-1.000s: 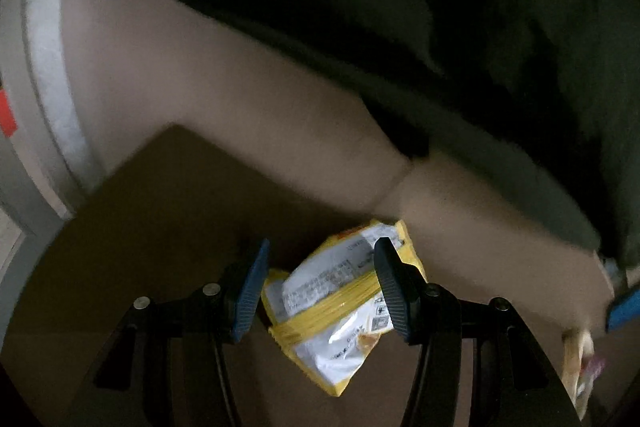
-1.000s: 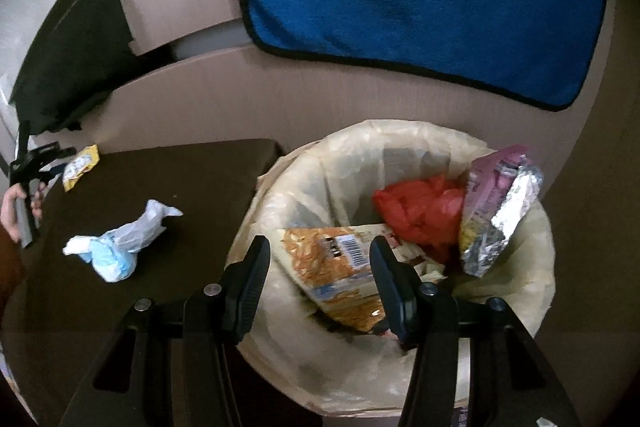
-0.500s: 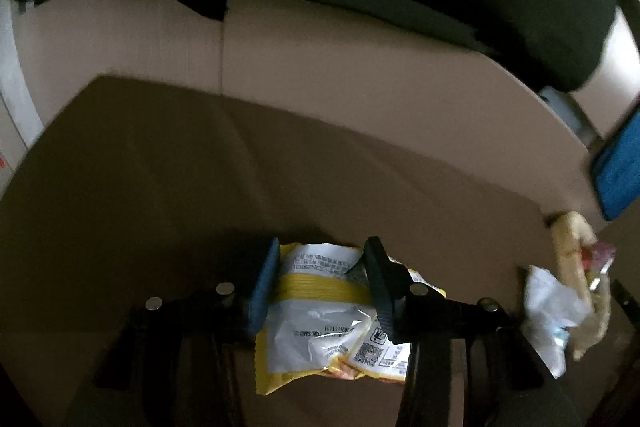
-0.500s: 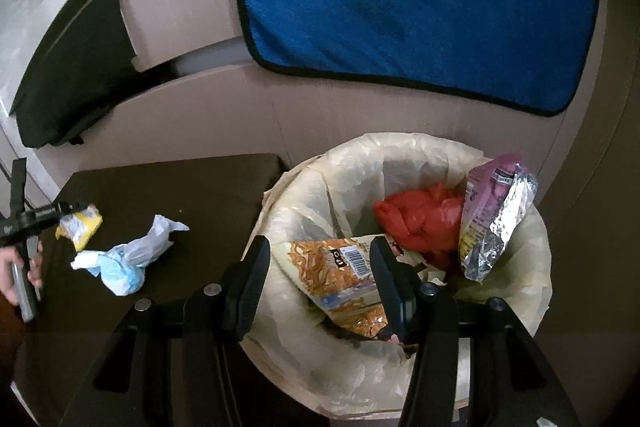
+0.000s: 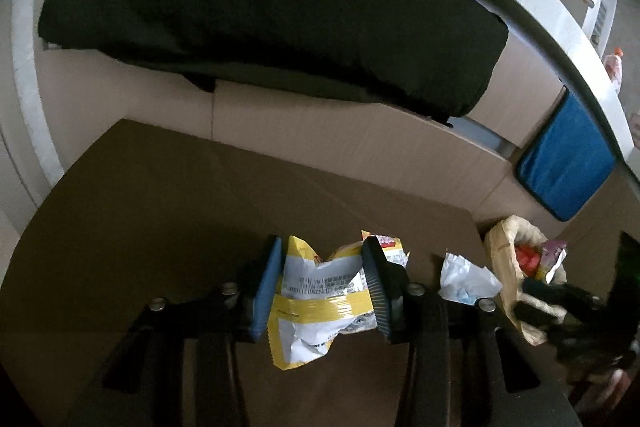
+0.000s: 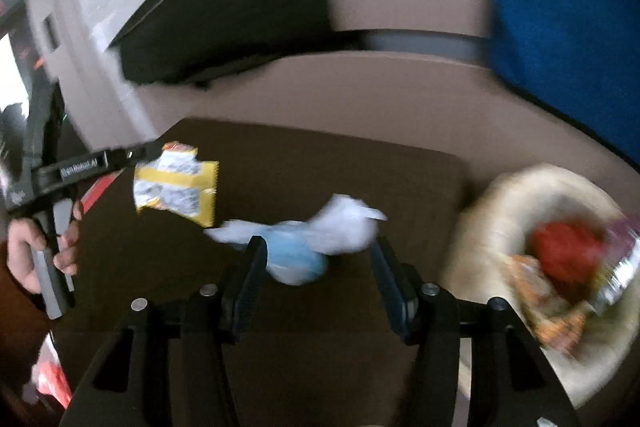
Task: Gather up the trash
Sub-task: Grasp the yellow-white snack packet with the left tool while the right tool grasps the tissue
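Above the dark brown bench [image 5: 160, 211], the left hand-held gripper [image 5: 320, 291] is clenched on a crumpled yellow-and-white snack wrapper [image 5: 316, 303], lifted clear of the surface. Nearer the bin, the right hand-held gripper [image 6: 318, 283] is released, its jaws standing apart around a white-and-blue wad of tissue [image 6: 308, 243] lying on the bench, pads not pressing it. Just beside the bench stands a lined trash bin [image 6: 500, 211] holding a red bag [image 6: 564, 251] and foil packets.

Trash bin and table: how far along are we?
Done: red trash and wrappers sit in the lined bin. In hand: the left gripper has closed on the yellow wrapper, lifted clear. Left: the white-blue wad on the table, framed by the open right gripper.
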Available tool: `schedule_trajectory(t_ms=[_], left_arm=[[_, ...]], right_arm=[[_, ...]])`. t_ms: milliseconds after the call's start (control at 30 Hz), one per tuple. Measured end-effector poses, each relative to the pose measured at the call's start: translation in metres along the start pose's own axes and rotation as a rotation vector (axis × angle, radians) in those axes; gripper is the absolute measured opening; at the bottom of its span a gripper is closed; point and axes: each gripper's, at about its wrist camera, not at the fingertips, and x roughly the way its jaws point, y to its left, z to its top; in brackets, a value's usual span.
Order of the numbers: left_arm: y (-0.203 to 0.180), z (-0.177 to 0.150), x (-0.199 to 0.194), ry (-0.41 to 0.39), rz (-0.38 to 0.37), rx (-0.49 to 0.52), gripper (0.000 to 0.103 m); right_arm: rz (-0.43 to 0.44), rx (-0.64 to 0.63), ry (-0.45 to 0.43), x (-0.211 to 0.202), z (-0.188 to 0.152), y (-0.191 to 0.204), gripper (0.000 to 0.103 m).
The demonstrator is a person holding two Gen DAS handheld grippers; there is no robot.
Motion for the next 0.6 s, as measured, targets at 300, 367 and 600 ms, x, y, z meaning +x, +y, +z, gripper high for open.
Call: schedule_trajectory(t_ms=[300,367,600], left_arm=[[0.015,-0.033,-0.005,0.060,-0.041,-0.072,0.043],[0.011,-0.039,-0.004,0.071,-0.051,-0.047,0.044],[-0.018,-0.058,0.010,0.144,-0.077,0.120,0.046]], right_arm=[[-0.159,-0.117,0.097,0.063,-0.010,0.029,0.043],[-0.135,-0.086,0.081,0.054,-0.010,0.019,0.033],[-0.121,0.033,-0.027,-0.006,-0.011,-0.024,0.028]])
